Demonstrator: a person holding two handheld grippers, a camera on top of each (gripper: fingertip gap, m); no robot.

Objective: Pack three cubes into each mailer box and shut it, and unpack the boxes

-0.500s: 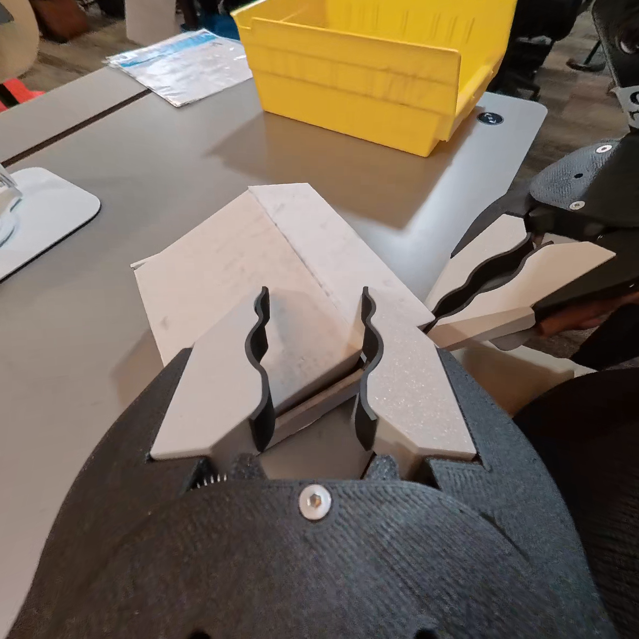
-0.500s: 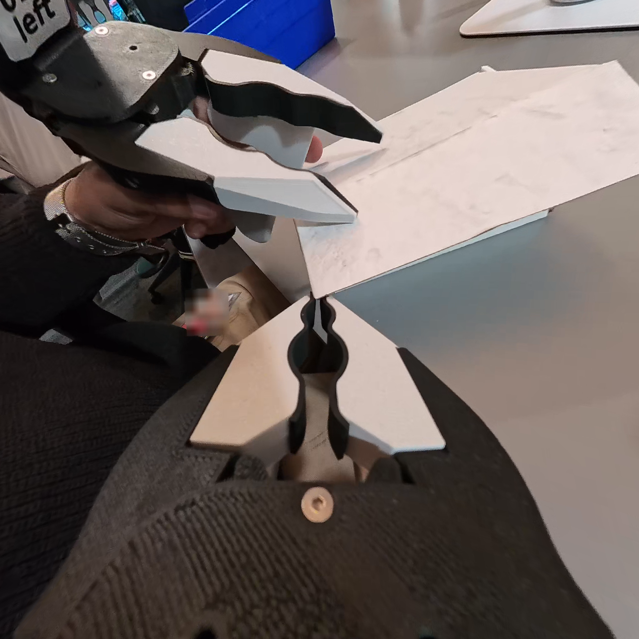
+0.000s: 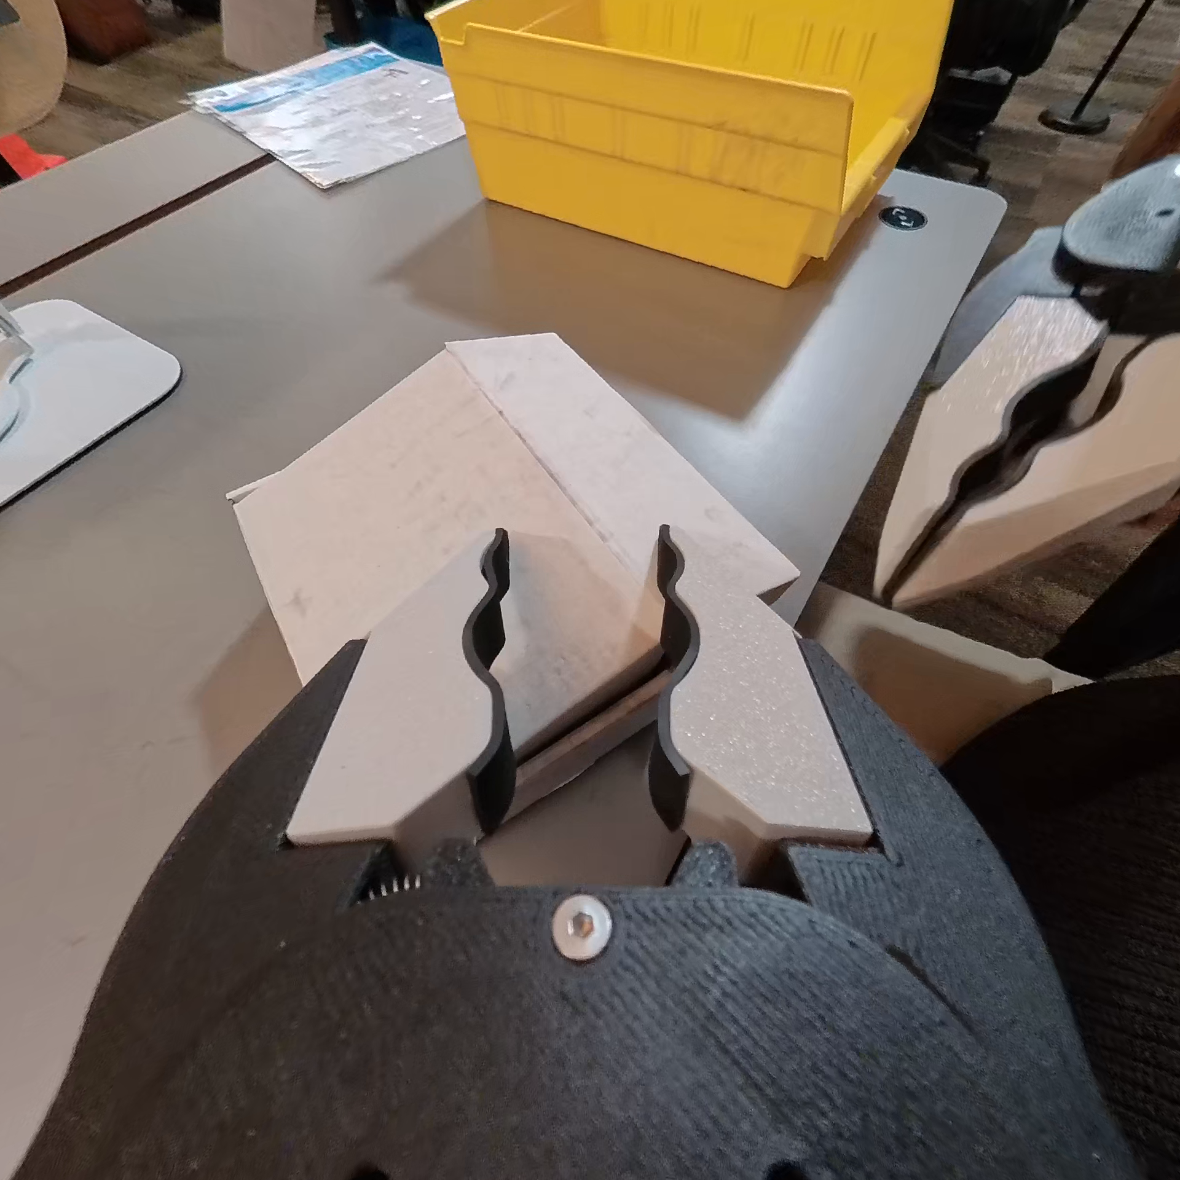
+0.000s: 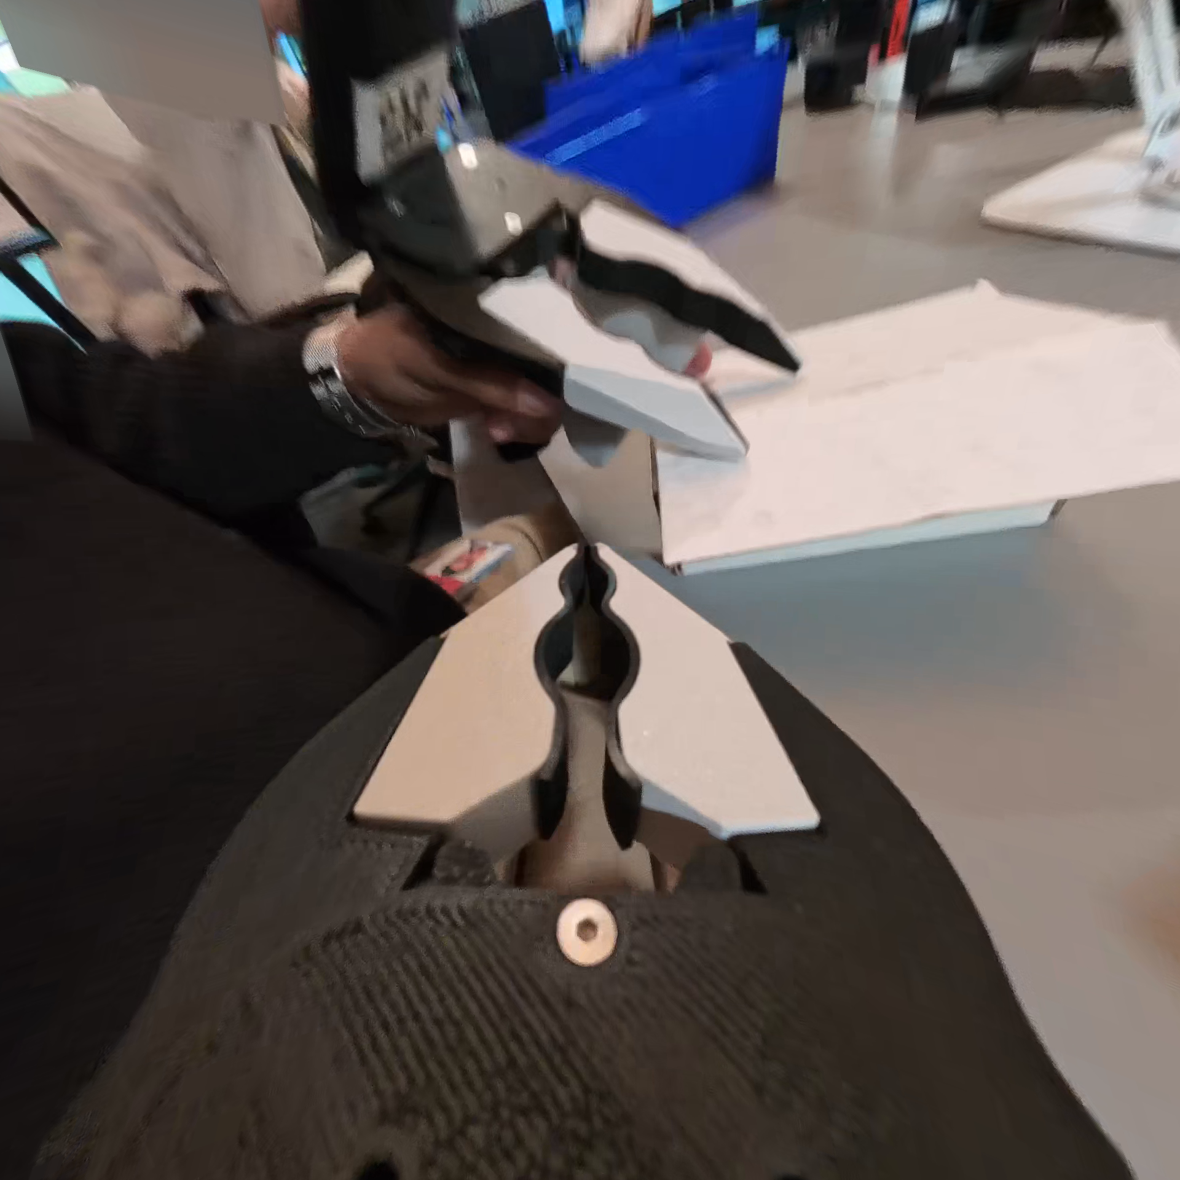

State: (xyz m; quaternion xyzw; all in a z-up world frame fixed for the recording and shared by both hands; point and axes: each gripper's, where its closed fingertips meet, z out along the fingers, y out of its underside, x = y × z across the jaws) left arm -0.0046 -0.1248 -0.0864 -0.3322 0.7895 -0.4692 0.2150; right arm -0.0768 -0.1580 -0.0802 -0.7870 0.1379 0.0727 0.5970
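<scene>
Two grippers work at the near corner of a grey table (image 3: 268, 306). In the left wrist view, the left gripper (image 3: 584, 549) hovers just over a white mailer box (image 3: 396, 491), its fingers spread apart with nothing between them; the box's near corner shows in the gap below them. The box lies closed and flat on the table, one corner jutting past the table's edge toward the person. No cubes can be seen in either view.

To the right of the box, off the table edge, the right gripper (image 3: 894, 590) hangs in the air, blurred. In its own view the right gripper (image 4: 586, 552) has its fingertips pressed together, with only the wavy hollows between the pads left open; nothing is pinched at the tips. Just beyond those tips sits the box's overhanging corner (image 4: 677, 543), apart from them.

Farther on in the right wrist view, the left gripper is held by a hand (image 4: 440, 377) in a dark sleeve, with a metal watch (image 4: 332, 383) at the wrist.

Beyond the box stands a yellow plastic bin (image 3: 664, 159) near the table's far corner. Left of it lies a clear plastic sleeve with a printed sheet (image 3: 332, 108), and a flat white stand base (image 3: 83, 389) rests at the left edge. A blue bin (image 4: 664, 140) shows in the right wrist view's background.
</scene>
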